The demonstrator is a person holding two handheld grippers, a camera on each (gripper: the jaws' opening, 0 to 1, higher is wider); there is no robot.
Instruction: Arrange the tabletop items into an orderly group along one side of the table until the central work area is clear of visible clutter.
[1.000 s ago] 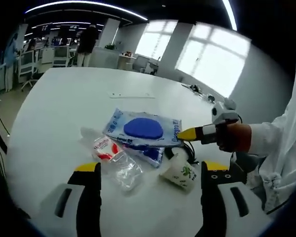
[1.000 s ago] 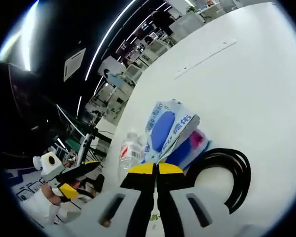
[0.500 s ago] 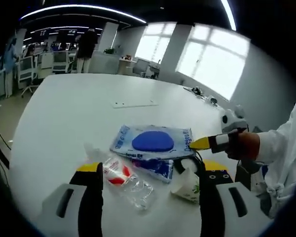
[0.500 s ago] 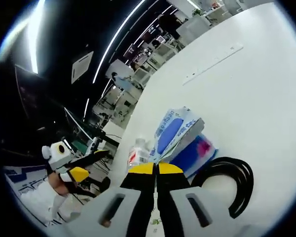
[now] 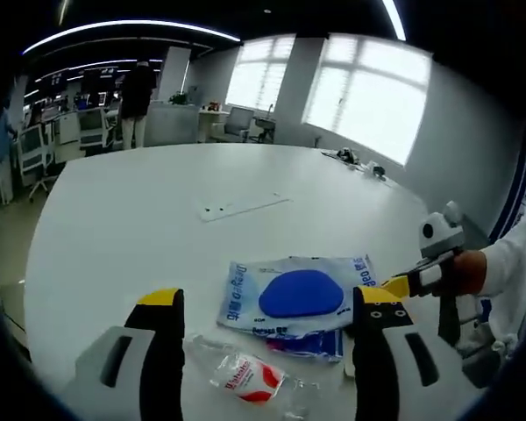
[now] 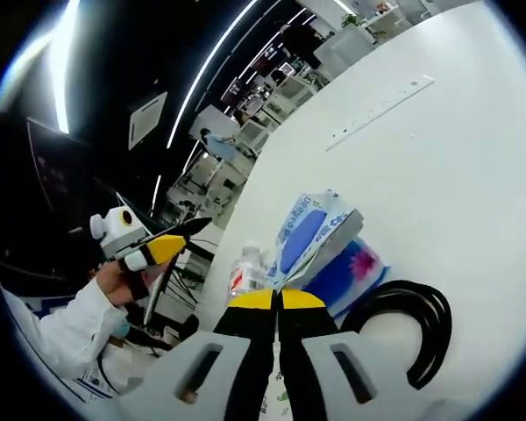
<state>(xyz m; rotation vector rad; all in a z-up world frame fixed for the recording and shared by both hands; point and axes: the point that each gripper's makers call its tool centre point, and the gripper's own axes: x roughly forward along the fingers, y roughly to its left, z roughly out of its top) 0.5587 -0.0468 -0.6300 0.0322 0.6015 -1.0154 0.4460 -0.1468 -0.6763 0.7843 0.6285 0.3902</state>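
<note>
Lifted since before, left tool (image 5: pixel 263 303) gapes above the clear bottle (image 5: pixel 245 379); right tool (image 6: pixel 277 300) pinches the blue-print packet (image 6: pixel 305 235).

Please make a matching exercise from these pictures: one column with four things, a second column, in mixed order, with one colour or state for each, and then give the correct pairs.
Things
1. Soft pack with a big blue oval
2. Clear plastic bottle with a red and white label
3. Coiled black cable
4. Right gripper

States
A. lies in a loop on the white table
B. jaws pressed together
C. lies on its side near the left gripper
D. rests on top of a darker blue packet

Pairs: 1-D, 2-C, 3-A, 4-B
</note>
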